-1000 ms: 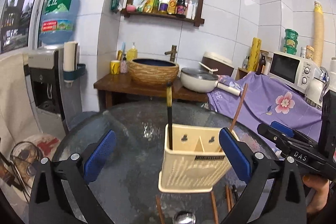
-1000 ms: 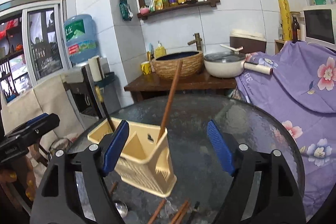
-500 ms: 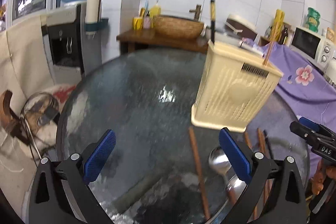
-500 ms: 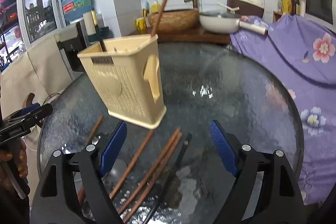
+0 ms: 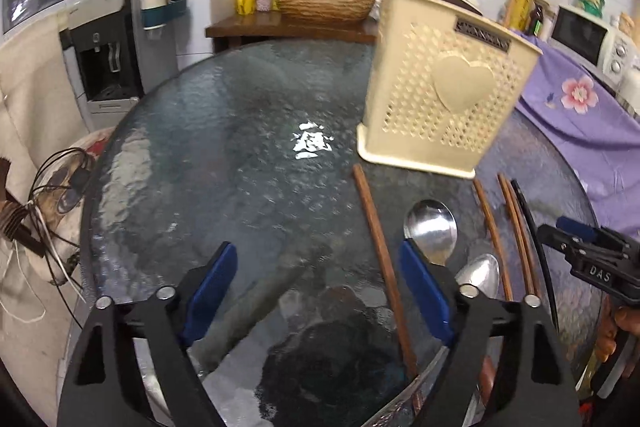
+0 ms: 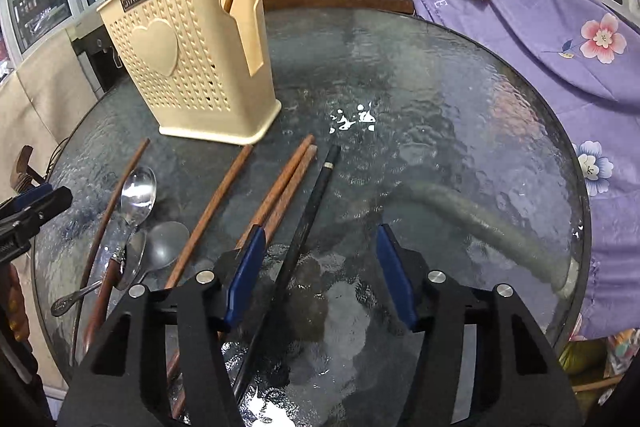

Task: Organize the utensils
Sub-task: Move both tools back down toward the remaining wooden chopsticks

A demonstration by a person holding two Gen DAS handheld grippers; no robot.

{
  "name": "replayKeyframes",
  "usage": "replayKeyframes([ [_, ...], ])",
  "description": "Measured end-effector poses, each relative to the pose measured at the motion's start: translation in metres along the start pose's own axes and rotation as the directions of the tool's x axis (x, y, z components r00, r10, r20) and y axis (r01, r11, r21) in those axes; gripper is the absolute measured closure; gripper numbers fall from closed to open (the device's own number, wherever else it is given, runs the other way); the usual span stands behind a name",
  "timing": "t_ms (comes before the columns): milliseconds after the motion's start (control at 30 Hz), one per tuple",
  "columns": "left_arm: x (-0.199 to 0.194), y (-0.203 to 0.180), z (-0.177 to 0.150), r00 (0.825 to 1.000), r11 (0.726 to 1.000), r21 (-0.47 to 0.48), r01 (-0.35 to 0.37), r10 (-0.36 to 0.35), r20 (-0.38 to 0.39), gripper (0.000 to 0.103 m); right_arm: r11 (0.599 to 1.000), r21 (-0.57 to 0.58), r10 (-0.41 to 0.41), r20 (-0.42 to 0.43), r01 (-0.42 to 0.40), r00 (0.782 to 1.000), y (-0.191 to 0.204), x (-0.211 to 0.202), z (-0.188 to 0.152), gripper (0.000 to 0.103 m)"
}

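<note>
Right tool (image 6: 320, 275) is straddling, not gripping, the black chopstick (image 6: 310, 211) lying on the round glass surface (image 6: 440, 115), jaws narrowing for pickup toward the cream perforated plastic holder (image 6: 192, 67); left tool (image 5: 318, 291) is likewise closing, half-open and empty.

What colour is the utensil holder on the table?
Cream utensil holder with heart-shaped perforations and a raised heart; clearest in the right wrist view.

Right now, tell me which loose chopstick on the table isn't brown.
The black chopstick, rightmost of the loose sticks, running between the right claw's pads; the others are reddish-brown wood.
</note>
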State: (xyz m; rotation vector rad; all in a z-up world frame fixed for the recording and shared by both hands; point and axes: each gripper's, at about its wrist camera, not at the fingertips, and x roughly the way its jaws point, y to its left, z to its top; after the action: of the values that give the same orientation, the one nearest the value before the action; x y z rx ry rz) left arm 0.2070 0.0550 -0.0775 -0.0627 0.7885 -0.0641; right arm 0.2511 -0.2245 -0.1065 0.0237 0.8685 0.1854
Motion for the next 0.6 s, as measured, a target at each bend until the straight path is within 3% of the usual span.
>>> replayKeyframes([
  [133, 0.006, -0.005, 0.001, 1.000, 1.000, 0.016, 0.012, -0.011, -0.022, 0.038, 1.000, -0.003, -0.010, -0.011, 0.010, 1.000, 0.002, 0.002, 0.002, 0.052],
  [433, 0.015, -0.019, -0.001, 0.998, 0.998, 0.055, 0.022, -0.019, -0.055, 0.051, 0.999, -0.018, -0.041, -0.033, 0.040, 0.999, 0.008, 0.009, 0.002, 0.061],
  [600, 0.018, -0.024, -0.002, 0.997, 0.997, 0.069, 0.019, -0.014, -0.070, 0.053, 0.998, -0.033, -0.059, -0.026, 0.059, 0.998, 0.009, 0.014, 0.006, 0.063],
])
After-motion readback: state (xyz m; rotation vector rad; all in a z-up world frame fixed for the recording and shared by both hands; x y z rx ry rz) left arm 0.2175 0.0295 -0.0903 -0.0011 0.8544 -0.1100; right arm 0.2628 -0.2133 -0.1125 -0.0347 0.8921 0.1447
